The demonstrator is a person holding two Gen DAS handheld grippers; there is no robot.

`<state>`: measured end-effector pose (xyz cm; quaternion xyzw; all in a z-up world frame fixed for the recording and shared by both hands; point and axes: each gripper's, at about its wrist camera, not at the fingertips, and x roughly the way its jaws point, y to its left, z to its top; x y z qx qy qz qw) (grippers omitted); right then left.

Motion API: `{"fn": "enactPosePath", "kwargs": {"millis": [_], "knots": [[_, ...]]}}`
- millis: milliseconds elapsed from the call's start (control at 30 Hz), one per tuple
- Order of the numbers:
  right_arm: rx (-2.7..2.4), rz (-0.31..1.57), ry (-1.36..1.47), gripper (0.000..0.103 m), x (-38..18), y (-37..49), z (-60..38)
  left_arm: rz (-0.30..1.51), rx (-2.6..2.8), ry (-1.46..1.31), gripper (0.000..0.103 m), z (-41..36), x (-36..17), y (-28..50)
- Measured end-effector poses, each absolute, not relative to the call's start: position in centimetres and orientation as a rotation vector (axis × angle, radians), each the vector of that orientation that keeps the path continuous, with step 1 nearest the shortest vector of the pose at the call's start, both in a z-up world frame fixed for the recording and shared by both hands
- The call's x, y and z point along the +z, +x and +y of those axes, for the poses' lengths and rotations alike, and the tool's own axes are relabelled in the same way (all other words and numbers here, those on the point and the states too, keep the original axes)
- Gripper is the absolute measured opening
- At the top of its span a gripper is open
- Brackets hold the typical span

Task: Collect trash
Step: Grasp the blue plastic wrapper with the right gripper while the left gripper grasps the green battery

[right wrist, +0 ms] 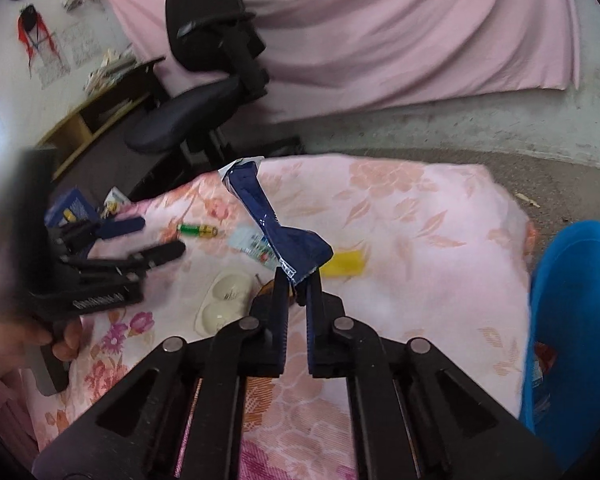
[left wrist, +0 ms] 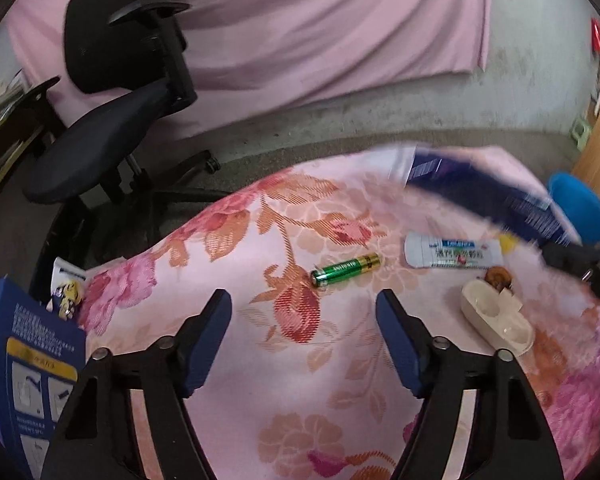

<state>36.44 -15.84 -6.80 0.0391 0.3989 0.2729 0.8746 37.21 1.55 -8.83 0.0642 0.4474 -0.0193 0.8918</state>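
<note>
My right gripper (right wrist: 298,285) is shut on one end of a crumpled dark blue wrapper (right wrist: 276,224), held up over the floral cloth; the same wrapper (left wrist: 492,188) shows as a blur in the left wrist view. My left gripper (left wrist: 304,306) is open and empty, hovering just short of a green and gold battery (left wrist: 346,269). Right of the battery lie a white tube (left wrist: 454,252) and a cream plastic tray (left wrist: 496,320). The right wrist view shows the battery (right wrist: 198,230), tube (right wrist: 252,244), tray (right wrist: 224,300), a yellow scrap (right wrist: 346,263) and the left gripper (right wrist: 162,234).
A blue bin (right wrist: 576,312) stands at the right edge of the pink floral table cloth (left wrist: 300,380). A blue box (left wrist: 28,360) sits at the table's left edge. A black office chair (left wrist: 112,120) stands beyond, before a pink drape. A hand (right wrist: 64,336) holds the left gripper.
</note>
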Motion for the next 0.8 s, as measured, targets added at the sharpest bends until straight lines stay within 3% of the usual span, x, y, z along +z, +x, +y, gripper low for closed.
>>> {"fn": "enactPosePath", "kwargs": {"millis": [333,600,800], "knots": [[0.509,0.783,0.183,0.031,-5.9,35.4,-19.1,0.937,-0.046,0.293,0.060,-0.2,-10.2,39.1],[0.514,0.807,0.219,0.031,-6.1,35.3,-19.9,0.926,-0.140,0.360,0.023,-1.5,-11.0,37.6],[0.511,0.805,0.238,0.031,-6.2,35.2,-20.3,0.918,-0.171,0.426,0.007,-3.2,-11.4,36.6]]}}
